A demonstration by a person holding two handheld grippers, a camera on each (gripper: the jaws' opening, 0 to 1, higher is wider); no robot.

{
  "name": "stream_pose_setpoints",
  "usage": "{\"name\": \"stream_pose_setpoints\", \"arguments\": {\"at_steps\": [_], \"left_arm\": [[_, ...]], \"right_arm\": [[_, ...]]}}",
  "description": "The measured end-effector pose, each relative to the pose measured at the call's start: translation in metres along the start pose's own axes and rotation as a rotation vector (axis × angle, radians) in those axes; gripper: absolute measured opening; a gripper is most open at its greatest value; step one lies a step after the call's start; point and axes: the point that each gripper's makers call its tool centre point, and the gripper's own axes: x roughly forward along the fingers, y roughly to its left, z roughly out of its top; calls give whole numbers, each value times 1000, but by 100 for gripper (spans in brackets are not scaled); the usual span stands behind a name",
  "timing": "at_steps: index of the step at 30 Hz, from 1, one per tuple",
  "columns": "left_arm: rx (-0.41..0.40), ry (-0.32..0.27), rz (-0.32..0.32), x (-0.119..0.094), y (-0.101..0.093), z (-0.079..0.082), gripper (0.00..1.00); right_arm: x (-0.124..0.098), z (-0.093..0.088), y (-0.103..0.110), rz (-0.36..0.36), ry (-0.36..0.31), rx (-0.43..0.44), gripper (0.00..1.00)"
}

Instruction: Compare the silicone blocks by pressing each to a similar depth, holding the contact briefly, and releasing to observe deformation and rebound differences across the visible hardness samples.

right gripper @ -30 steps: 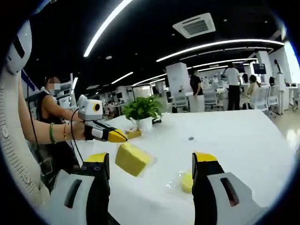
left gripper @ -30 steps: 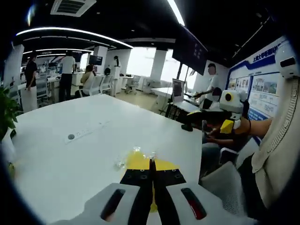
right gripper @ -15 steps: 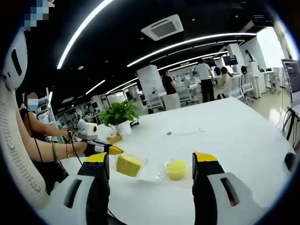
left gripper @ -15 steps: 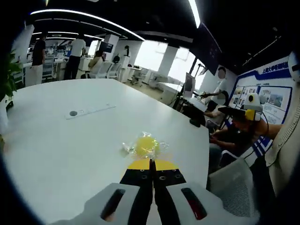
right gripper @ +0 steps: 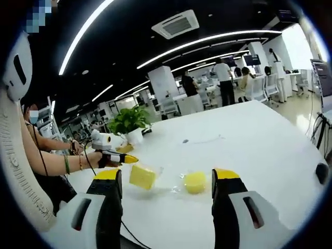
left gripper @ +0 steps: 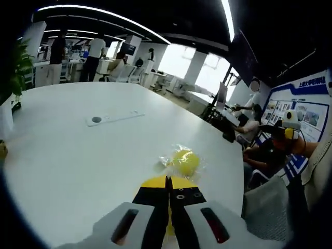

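On the white table (right gripper: 259, 140), our clenched left gripper (left gripper: 167, 182) hovers near the round yellow silicone block (left gripper: 184, 161); our released right gripper (right gripper: 167, 179) frames it beside the square yellow silicone block (right gripper: 142, 176).

No legible text, wall poster (left gripper: 310, 111) blurred

Surface: broad white table (right gripper: 259, 150) (left gripper: 67, 155).
Near centre: round yellow silicone block on clear plastic wrap (right gripper: 195, 182) (left gripper: 185, 161).
Left of it: square yellow silicone block (right gripper: 142, 176).
Far side: potted green plant (right gripper: 129, 122).
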Motion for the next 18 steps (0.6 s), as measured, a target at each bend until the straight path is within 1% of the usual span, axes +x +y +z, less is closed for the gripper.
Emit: {"name": "stream_pose_setpoints", "arguments": {"at_steps": [2, 4, 5, 6, 7, 10, 13, 18], "left_arm": [[-9, 2, 12, 2, 10, 0, 0], [-13, 11, 25, 4, 21, -2, 0], [-28, 18, 34, 5, 28, -4, 0], [-40, 20, 40, 6, 32, -4, 0], [-35, 24, 40, 7, 35, -6, 0], [-33, 39, 53, 11, 43, -11, 0], [-47, 49, 66, 14, 51, -17, 0], [-60, 81, 78, 20, 65, -30, 0]], "right_arm": [[2, -4, -1, -3, 12, 15, 65], [4, -10, -1, -6, 38, 4, 65], [4, -14, -2, -9, 53, -4, 64], [4, -17, -3, -12, 67, -9, 63], [5, -19, -4, -14, 72, -3, 63], [6, -18, -7, -18, 58, 45, 67], [8, -16, -9, -27, 59, 28, 65], [11, -23, -14, -36, 85, 30, 64]]}}
